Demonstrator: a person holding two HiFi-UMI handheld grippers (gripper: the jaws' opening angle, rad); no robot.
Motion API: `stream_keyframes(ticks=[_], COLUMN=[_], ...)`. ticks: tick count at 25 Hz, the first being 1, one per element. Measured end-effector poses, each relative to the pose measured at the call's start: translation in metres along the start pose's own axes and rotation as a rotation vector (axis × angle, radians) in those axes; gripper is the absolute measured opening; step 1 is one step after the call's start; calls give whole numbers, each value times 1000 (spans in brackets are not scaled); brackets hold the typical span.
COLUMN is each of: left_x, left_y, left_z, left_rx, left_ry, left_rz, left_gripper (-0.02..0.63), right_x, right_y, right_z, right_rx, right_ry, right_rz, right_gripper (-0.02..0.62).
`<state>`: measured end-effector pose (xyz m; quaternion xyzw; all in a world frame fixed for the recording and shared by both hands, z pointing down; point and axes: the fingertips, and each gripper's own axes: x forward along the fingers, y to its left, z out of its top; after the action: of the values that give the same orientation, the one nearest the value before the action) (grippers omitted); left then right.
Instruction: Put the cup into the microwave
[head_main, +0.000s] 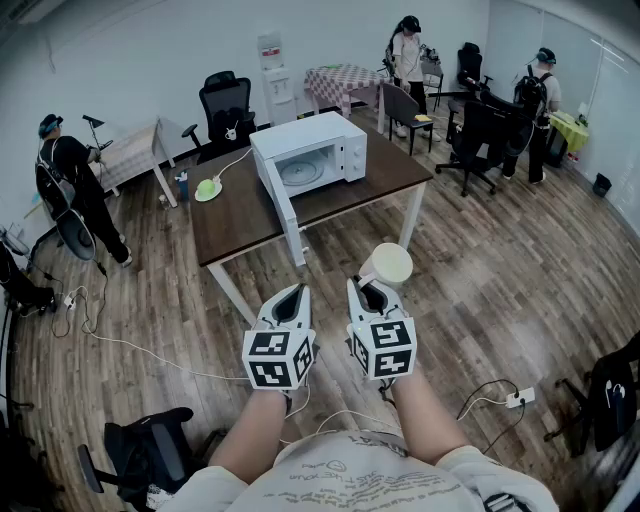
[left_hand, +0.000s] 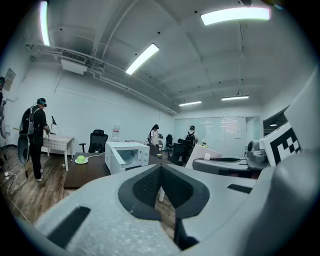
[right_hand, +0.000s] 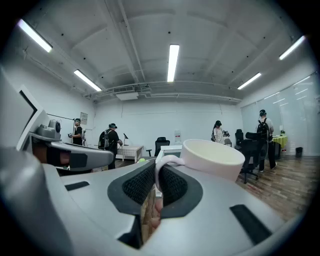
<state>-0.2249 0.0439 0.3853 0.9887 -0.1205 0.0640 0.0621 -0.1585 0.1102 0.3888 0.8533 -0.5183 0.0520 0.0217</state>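
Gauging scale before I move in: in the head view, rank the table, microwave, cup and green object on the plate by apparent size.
Largest to smallest:
table
microwave
cup
green object
The cup is nearer the camera, so those last two are unsure.

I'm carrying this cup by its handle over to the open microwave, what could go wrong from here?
1. The right gripper pinches only the thin handle of the cup, so the cup may swing or slip out on the way.
2. The door of the microwave stands open on the approach side, so the cup could knock it going in.
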Motion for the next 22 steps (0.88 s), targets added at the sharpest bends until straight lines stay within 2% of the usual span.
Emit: stream_keyframes(ticks=[7, 13, 22], left_x=[19, 38, 67], left_y=[-20, -40, -53], left_z=[-3, -14, -26], left_rx=[1, -22, -42], left_ry=[2, 14, 44], left_rz=[5, 19, -11], left_gripper=[14, 14, 14], right_x=[-3, -5, 2], right_y=[-25, -44, -66], right_z=[-4, -10, -17], right_rx=[16, -14, -10], right_ry=[-33, -23, 2], right_rz=[20, 56, 60], right_gripper=[35, 37, 35])
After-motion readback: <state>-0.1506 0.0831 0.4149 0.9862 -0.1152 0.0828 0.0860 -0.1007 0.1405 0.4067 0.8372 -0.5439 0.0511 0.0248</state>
